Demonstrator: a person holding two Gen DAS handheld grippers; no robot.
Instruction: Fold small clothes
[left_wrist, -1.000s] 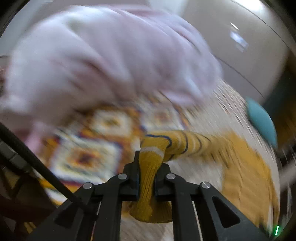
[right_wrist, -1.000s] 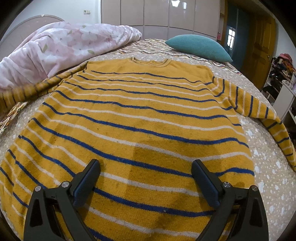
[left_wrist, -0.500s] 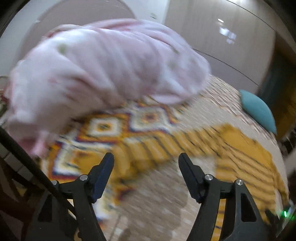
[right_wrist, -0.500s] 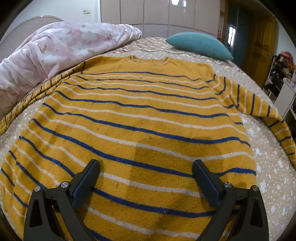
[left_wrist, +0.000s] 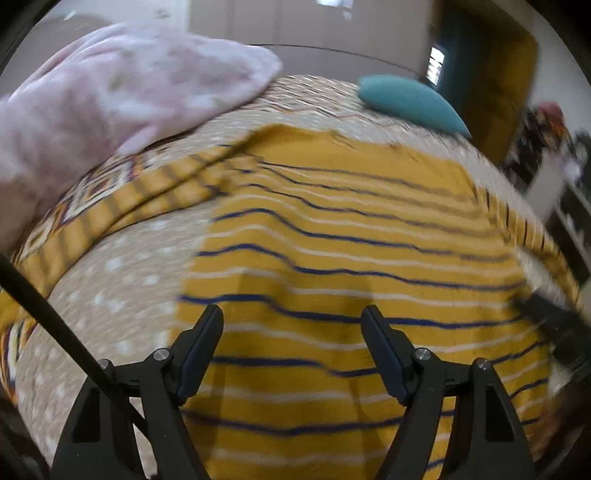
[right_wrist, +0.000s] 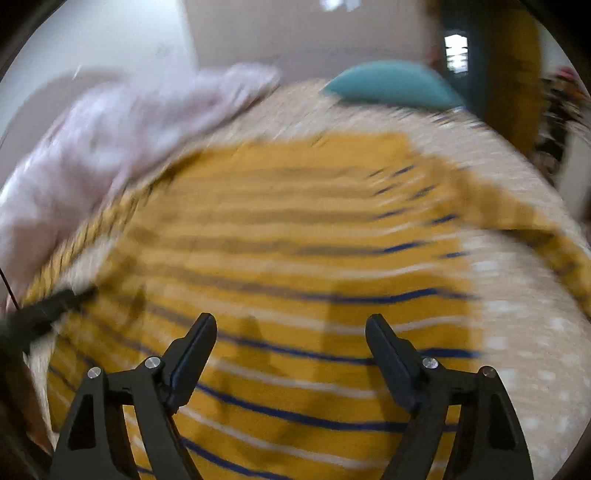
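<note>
Sweater (left_wrist: 351, 266), mustard yellow w/ navy and white stripes, lies spread flat on the bed (left_wrist: 122, 280), front up, neckline at the far end. Its left sleeve (left_wrist: 122, 206) runs out to the left across beige dotted bedspread and a diamond-patterned bit, ending near the pink floral quilt (left_wrist: 122, 85) bunched at far left. Right sleeve (right_wrist: 517, 218) angles off toward the right edge of the bed. Teal pillow (left_wrist: 410, 101) sits far right, beyond the neckline.

Left tool (left_wrist: 291, 350) hangs over the sweater's near left part, jaws spread wide, nothing between them; left finger lines up approx w/ the sweater's left side edge. Right tool (right_wrist: 291, 356) hovers over the near right part of the sweater, jaws also wide apart, empty. In right wrist view the other tool's dark tip shows at the left edge, over the sweater's side. Both views motion-blurred, esp. the right one, so fine detail is lost.
</note>
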